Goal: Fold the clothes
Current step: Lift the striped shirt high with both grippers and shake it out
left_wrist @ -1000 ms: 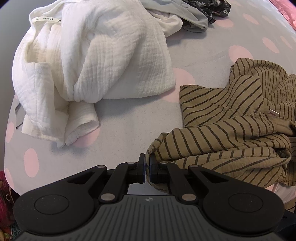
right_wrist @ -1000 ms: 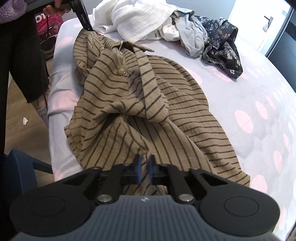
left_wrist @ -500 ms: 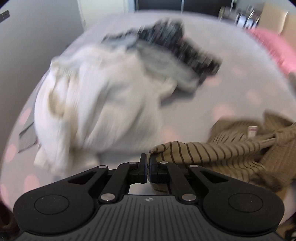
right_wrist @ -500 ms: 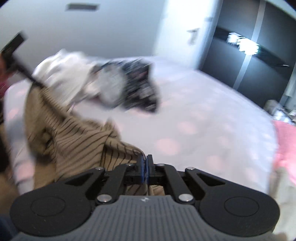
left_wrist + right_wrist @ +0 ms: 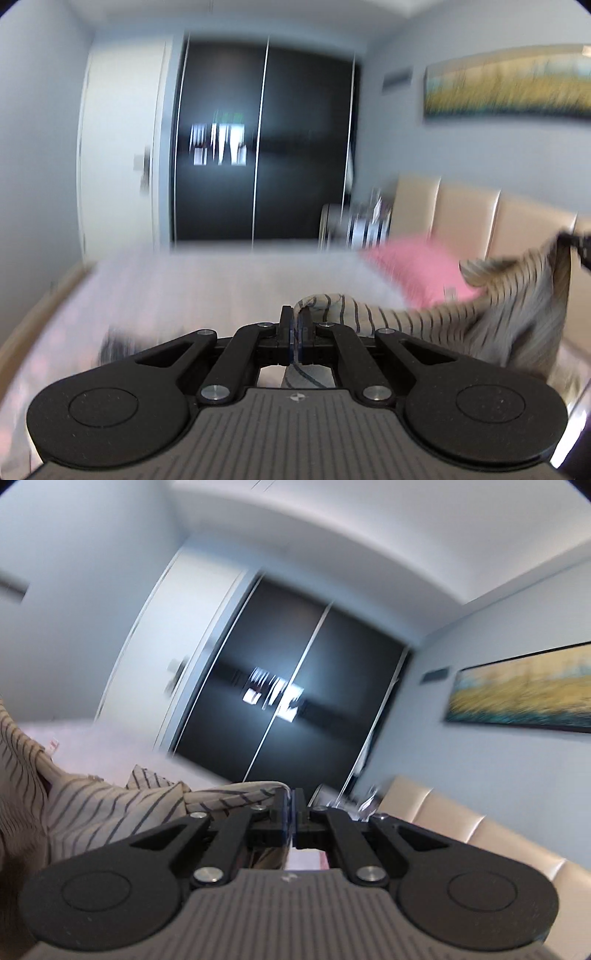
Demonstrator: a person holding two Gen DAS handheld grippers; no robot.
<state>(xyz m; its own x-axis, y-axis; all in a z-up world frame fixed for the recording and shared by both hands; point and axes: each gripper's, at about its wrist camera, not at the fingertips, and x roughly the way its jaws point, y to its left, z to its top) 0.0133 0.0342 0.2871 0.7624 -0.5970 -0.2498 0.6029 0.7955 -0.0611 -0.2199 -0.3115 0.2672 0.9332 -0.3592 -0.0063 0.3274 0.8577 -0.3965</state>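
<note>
- Both views are smeared by blur, so fine detail of the room is hard to read; the bed cover shows only as a pale surface with faint pink spots.
- A dark blurred patch on the bed, just left of the left gripper's body, cannot be identified.
- The striped garment is cut off at the right edge of the left wrist view and at the left edge of the right wrist view, so its full shape is not visible.
- The left gripper is clenched on a rolled edge of the striped garment; the cloth also shows below, between the linkage arms.
- The right gripper is clenched too, with a fold of the same garment pinched at its tips.
- The garment hangs stretched between the two grippers, above the bed.
- Around: a pink pillow against a padded beige headboard, a black glossy wardrobe with thin vertical seams, and a long yellow and teal painting on the grey wall.
- The garment is a thin tan cloth with narrow dark stripes, wrinkled and soft.
</note>
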